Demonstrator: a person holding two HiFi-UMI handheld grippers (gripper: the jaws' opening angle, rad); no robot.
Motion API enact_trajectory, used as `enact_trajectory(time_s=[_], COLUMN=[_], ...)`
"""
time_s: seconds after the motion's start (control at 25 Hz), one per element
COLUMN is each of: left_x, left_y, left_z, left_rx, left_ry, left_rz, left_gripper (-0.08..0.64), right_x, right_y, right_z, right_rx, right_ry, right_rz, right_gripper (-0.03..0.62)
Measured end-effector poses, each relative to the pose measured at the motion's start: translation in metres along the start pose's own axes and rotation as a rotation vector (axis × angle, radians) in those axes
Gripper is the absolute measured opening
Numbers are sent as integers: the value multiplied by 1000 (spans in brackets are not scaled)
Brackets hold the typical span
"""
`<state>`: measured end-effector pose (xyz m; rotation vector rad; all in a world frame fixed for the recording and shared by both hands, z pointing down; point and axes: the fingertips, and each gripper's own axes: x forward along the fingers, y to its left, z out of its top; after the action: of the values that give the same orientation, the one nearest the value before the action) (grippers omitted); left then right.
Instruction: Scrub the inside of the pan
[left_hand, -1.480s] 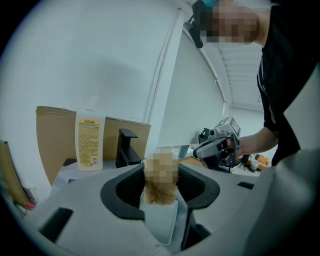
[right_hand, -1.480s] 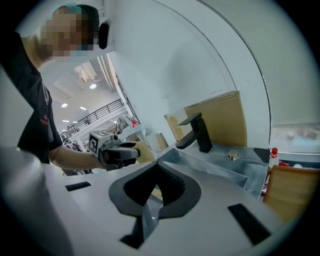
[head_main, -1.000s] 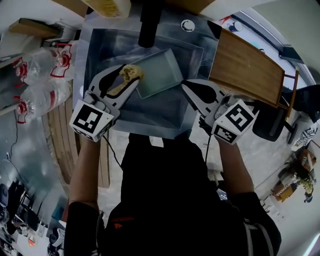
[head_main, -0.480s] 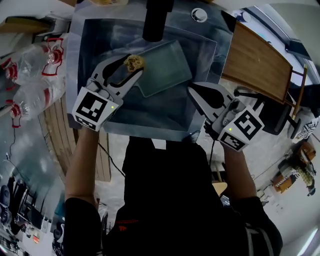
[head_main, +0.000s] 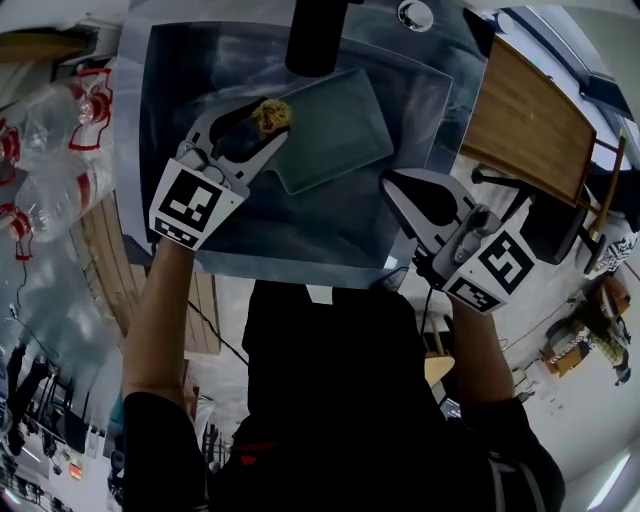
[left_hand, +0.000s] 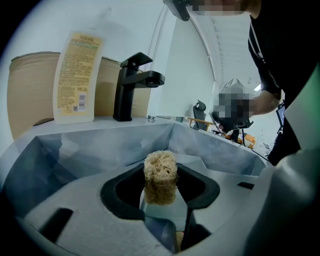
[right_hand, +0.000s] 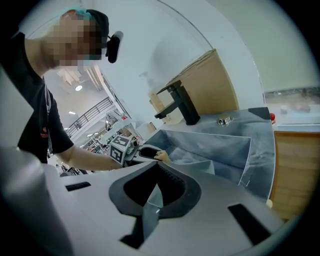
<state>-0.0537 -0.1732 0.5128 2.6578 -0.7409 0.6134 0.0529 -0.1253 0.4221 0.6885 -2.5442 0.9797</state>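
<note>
A rectangular grey-green pan lies flat in the steel sink. My left gripper is shut on a tan fibrous scrubber, which sits at the pan's far left edge. In the left gripper view the scrubber stands upright between the jaw tips of the left gripper, low over the basin. My right gripper hovers at the sink's right side, just off the pan's near right corner, jaws shut with nothing in them. In the right gripper view the right gripper looks across the sink toward the pan.
A black faucet overhangs the sink's back edge, with a soap bottle beside it. A wooden board lies right of the sink. Clear plastic bottles stand at the left. A round drain knob sits behind the sink.
The head view has shifted nearer over the sink. My left gripper keeps the scrubber at the pan's left edge. The right gripper has drawn slightly back from the pan's corner.
</note>
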Motion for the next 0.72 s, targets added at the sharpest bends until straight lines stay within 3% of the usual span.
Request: enact_trajectory(time_s=[0.32,0.72], left_x=[7,23], left_y=[1,-1], left_z=[-23,-20], left_rx=[13,35], left_ry=[50,80], left_rz=[-9,-22], left_gripper=[195,190], right_x=[7,-3], right_y=[-7,-15], right_z=[-9,-11], right_rx=[16,35], right_ry=[4,-12], right_rz=[-1,-7], right_gripper=[5,5])
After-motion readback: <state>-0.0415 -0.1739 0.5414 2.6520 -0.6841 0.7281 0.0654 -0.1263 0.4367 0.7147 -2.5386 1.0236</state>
